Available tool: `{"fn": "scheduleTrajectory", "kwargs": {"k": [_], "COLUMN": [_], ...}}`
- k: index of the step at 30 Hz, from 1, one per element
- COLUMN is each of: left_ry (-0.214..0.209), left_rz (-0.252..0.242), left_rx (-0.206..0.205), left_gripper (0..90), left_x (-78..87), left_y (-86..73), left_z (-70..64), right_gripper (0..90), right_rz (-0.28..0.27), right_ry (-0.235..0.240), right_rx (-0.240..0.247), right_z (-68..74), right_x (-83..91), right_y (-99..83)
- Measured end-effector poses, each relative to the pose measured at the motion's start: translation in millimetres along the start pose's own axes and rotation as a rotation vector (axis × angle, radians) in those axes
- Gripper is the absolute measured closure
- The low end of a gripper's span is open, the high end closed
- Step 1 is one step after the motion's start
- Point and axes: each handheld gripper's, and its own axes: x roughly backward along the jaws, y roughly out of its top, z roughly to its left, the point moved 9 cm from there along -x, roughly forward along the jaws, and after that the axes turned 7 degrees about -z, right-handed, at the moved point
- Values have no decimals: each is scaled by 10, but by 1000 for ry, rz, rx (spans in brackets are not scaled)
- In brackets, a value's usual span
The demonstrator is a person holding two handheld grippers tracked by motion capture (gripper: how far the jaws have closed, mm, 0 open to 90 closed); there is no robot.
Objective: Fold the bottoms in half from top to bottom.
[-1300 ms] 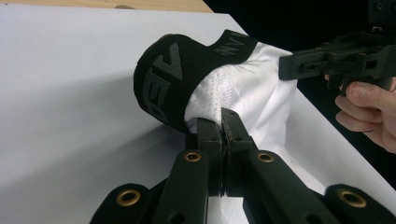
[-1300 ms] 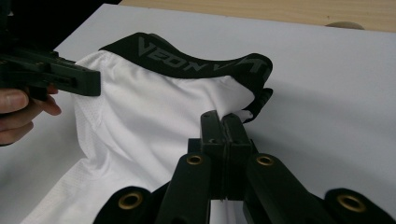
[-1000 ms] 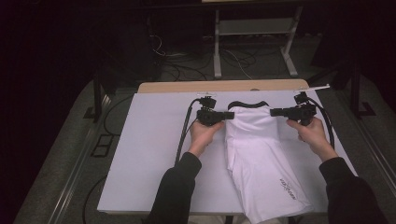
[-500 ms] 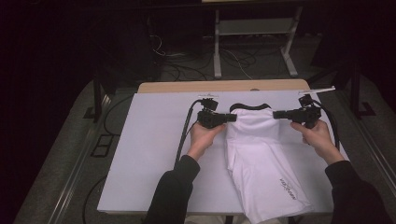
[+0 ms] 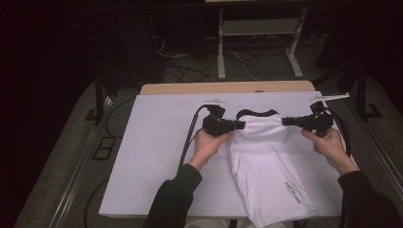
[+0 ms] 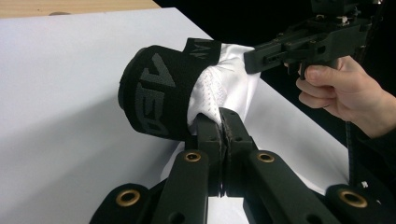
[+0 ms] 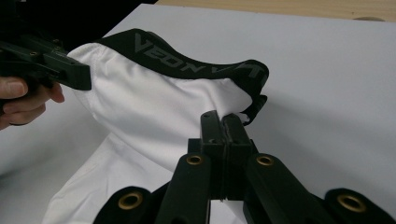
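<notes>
In the left gripper view, the left gripper [image 6: 223, 122] has its jaws pressed together on a pinch of white mesh fabric just under the black waistband [image 6: 156, 95] of the white shorts [image 6: 224, 81]. In the right gripper view, the right gripper [image 7: 223, 122] is likewise clamped tight on the white cloth at the other end of the waistband [image 7: 187, 58]. Both bites look thin, taking only a fold of fabric near the jaw tips. If the two hands pull apart or lift unevenly, I judge that one side could slip out and the waist end would flop back onto the white table cover [image 7: 327, 65]. The elastic band also bulges into a loop beside the left jaws, so a fold made from here could trap a twisted waistband.

Farther off, the high view gives what the close views lack: the shorts [image 5: 271, 175] lie on the right half of the white cover [image 5: 157, 156], waist end raised between the left gripper [image 5: 240, 125] and the right gripper [image 5: 285, 121], legs trailing toward the person and overhanging the near edge. That overhang could drag the garment off if the waist is released. Beyond the cover, a wooden table edge [image 5: 228, 88] shows.

The gripper views alone show the lettering woven into the band.
</notes>
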Motion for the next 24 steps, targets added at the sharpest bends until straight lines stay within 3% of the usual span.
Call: {"fn": "scheduleTrajectory", "kwargs": {"k": [6,24], "left_ry": [-17,-94], "left_rz": [3,33], "left_rx": [-6,-51], "left_gripper": [876,875], "left_x": [11,126], "left_y": [-47,-278], "left_z": [-51,-371], "right_gripper": [884,884], "right_rz": [-8,12], "right_ry": [6,33], "right_rx": [-9,7], "right_z": [17,168], "right_x": [30,177], "right_y": [-68,-257]}}
